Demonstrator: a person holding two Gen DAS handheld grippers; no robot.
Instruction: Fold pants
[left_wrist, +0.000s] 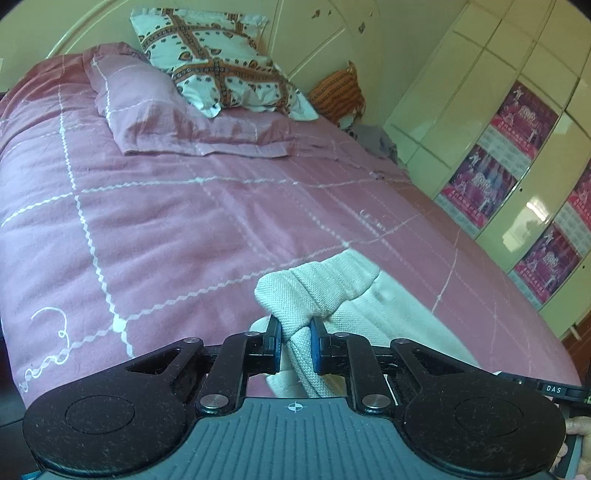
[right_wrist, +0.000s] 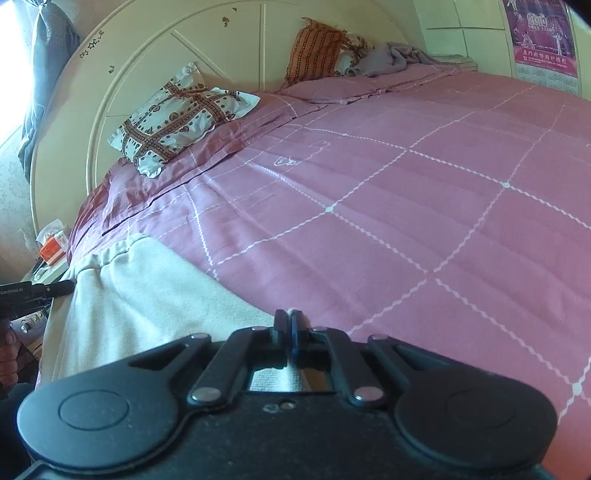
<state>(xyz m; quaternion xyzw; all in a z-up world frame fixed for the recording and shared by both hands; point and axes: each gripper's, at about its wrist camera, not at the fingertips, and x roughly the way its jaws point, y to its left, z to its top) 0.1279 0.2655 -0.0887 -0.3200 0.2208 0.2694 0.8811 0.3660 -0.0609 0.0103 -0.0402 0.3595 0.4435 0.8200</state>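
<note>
The left gripper has its jaws closed on a bunched fold of the cream pants, near the waistband end. The pants lie along the near edge of the bed, on the pink cover with white lines. In the right wrist view the pants stretch from the left toward the right gripper, whose jaws are pressed together on a thin edge of the cloth. Two pillows lie by the headboard.
</note>
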